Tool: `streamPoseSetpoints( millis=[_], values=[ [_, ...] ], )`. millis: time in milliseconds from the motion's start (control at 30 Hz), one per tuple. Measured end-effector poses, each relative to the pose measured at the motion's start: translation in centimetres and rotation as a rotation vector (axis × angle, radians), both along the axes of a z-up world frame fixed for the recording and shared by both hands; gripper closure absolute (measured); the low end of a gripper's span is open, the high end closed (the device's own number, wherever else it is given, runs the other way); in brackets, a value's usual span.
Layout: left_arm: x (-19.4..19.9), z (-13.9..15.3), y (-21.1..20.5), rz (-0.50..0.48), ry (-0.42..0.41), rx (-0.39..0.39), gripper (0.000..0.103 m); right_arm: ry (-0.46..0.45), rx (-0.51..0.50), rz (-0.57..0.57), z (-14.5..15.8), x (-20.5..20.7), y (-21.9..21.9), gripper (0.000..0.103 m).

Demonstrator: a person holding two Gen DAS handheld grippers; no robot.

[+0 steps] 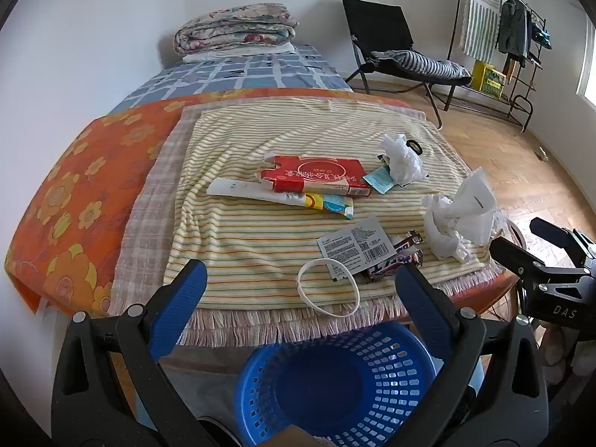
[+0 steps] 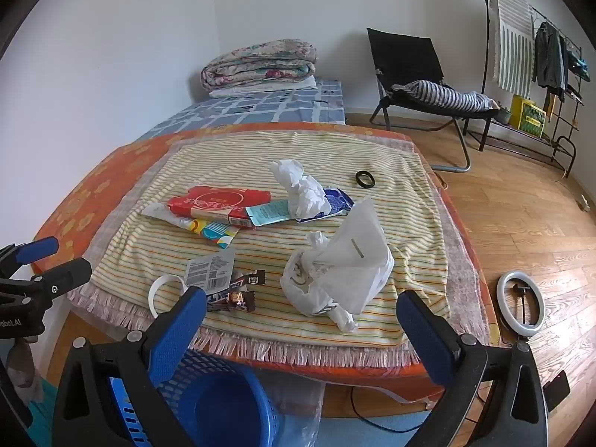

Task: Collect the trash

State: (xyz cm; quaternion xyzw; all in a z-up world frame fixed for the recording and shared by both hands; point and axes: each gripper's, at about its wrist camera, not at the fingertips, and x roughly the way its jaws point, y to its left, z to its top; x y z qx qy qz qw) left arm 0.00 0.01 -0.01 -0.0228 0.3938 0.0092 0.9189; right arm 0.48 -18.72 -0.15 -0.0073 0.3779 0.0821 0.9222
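While both your left gripper (image 1: 301, 294) and right gripper (image 2: 301, 320) hang wide apart and empty above the blue basket (image 1: 337, 387), trash sits beyond: candy wrapper (image 2: 238, 292), crumpled white bag (image 2: 335, 279), red box (image 1: 316, 178). Light paper could slip from the pads or snag the striped blanket (image 1: 260, 246).

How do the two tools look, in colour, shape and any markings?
Both are alike: the left tool and the right tool have black plastic arms with silver pivot screws and two long blue textured pads. White lettering "DAS" marks the right tool's black body in the left view. No cables or sleeves show.
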Motion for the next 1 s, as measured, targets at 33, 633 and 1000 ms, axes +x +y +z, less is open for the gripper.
streamPoseSetpoints(
  millis=[33,633,1000],
  values=[
    [0.01,-0.01,0.01,-0.001,0.001,-0.001,0.000,0.000,0.000,0.000,0.00,0.00,0.00,0.000],
    [-0.13,-0.32,-0.06,-0.001,0.011,0.031,0.000,0.002,0.000,-0.003,-0.04,0.01,-0.37,0.000],
    [-0.12,-0.83,-0.07,-0.002,0.018,0.030,0.000,0.004,0.003,-0.007,-0.14,0.04,-0.44,0.000]
  ],
)
